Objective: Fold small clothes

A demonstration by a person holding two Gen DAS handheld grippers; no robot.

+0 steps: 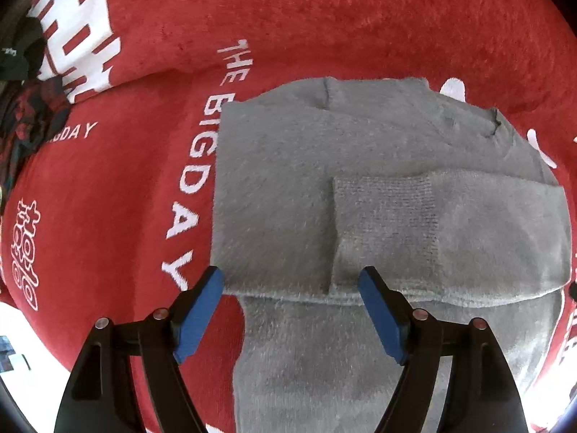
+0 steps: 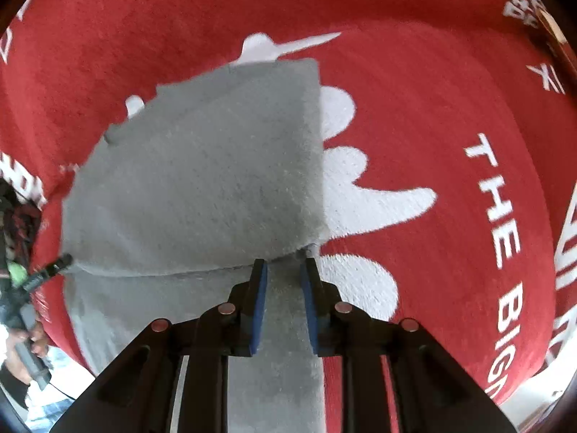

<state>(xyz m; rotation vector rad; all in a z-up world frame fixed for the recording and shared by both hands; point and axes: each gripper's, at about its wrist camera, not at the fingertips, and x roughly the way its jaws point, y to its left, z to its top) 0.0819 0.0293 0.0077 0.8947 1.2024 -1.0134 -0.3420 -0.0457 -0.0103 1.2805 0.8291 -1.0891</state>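
- Left tongs (image 1: 290,283) spread wide over grey sweater (image 1: 324,166); nothing pinched
- Right tongs (image 2: 283,269) slightly apart, w/ sweater fold between; on red cloth (image 2: 450,108)

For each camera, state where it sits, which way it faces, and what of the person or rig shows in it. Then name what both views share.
Left wrist: sits on the left gripper, looking down along its two blue-padded fingers, spread wide over the folded grey garment.
Right wrist: sits on the right gripper, facing steeply down; its fingers stand narrowly apart at the garment's folded edge. A hand holding the other gripper shows at lower left.
Shared: the grey garment and the red printed cloth under it.
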